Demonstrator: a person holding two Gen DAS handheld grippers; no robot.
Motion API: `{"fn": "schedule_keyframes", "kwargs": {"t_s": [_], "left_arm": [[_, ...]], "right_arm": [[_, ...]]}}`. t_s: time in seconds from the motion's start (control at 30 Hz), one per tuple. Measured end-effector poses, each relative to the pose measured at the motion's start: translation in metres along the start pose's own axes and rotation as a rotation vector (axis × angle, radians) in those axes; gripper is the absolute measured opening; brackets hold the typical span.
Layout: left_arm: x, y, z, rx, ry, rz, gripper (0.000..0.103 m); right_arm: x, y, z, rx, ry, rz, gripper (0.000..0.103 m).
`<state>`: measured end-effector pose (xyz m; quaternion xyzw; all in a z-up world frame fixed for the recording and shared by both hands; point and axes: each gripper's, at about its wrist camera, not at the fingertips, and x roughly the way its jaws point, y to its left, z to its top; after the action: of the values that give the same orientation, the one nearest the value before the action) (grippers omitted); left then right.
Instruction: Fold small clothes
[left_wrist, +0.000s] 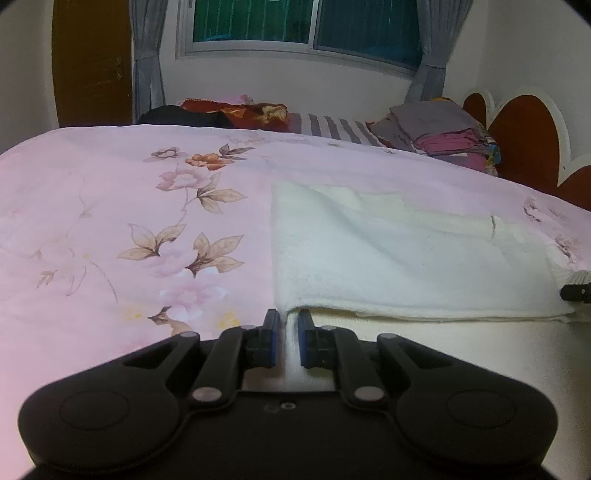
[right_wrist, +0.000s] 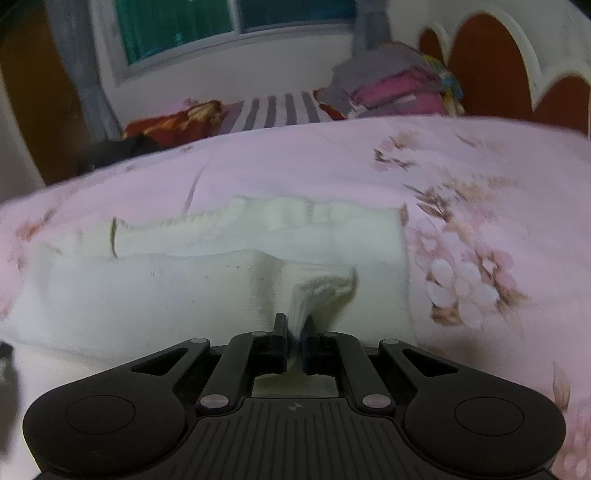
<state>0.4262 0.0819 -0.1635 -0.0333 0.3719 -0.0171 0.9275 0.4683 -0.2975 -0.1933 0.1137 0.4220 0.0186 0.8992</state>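
Note:
A white fleecy cloth (left_wrist: 406, 258) lies folded over on a pink flowered bedspread (left_wrist: 110, 221). My left gripper (left_wrist: 288, 317) is at the cloth's near left corner. Its blue pads stand narrowly apart, and white fabric fills the gap between them. In the right wrist view the same cloth (right_wrist: 166, 288) spreads out to the left. My right gripper (right_wrist: 294, 325) is shut on a bunched ridge of it, which is pulled up off the bed into a small peak. The right gripper's black tip (left_wrist: 576, 291) shows at the left wrist view's right edge.
A stack of folded grey and pink clothes (left_wrist: 443, 136) sits at the far right by a red and white scalloped headboard (left_wrist: 524, 136). A red patterned bundle (left_wrist: 236, 110) and a dark item lie at the bed's far side, under a window with grey curtains.

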Motion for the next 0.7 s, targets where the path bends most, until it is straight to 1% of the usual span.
{"fn": "schedule_keyframes", "kwargs": {"t_s": [0.03,0.07,0.1,0.13,0.2,0.3,0.43,0.47,0.5,0.53,0.6,0.7], "left_arm": [[-0.004,0.002,0.000,-0.005,0.003,-0.009,0.017],[-0.006,0.003,0.000,-0.012,0.005,-0.010,0.021],[-0.009,0.004,0.001,-0.017,0.006,-0.011,0.022],[-0.014,0.005,0.001,-0.022,0.005,-0.017,0.022],[-0.021,0.007,0.004,-0.030,0.001,-0.024,0.022],[-0.025,0.005,0.011,-0.032,-0.012,-0.031,0.022],[-0.015,0.001,0.029,-0.061,-0.012,-0.047,0.022],[-0.011,-0.001,0.033,-0.056,-0.011,-0.051,0.022],[-0.007,-0.004,0.037,-0.042,-0.013,-0.054,0.022],[-0.004,-0.007,0.041,-0.029,-0.018,-0.054,0.022],[0.005,-0.013,0.047,-0.006,-0.020,-0.049,0.022],[0.019,-0.017,0.055,-0.004,-0.010,-0.051,0.022]], "right_arm": [[-0.003,-0.005,0.001,0.028,-0.001,0.010,0.005],[-0.006,-0.009,0.002,0.049,-0.005,0.020,0.006],[-0.009,-0.011,0.004,0.061,-0.008,0.027,0.017],[-0.011,-0.012,0.005,0.068,-0.016,0.024,0.038],[-0.016,-0.011,0.006,0.061,-0.042,0.018,0.057],[-0.015,-0.009,0.008,0.052,-0.046,0.019,0.057],[-0.004,-0.012,0.012,0.066,-0.034,0.021,0.055],[-0.002,-0.013,0.013,0.072,-0.034,0.022,0.052],[0.000,-0.015,0.015,0.088,-0.034,0.029,0.044],[0.002,-0.017,0.017,0.107,-0.033,0.042,0.042],[0.007,-0.020,0.021,0.128,-0.030,0.046,0.041],[0.017,-0.023,0.026,0.133,-0.018,0.017,0.042]]}}
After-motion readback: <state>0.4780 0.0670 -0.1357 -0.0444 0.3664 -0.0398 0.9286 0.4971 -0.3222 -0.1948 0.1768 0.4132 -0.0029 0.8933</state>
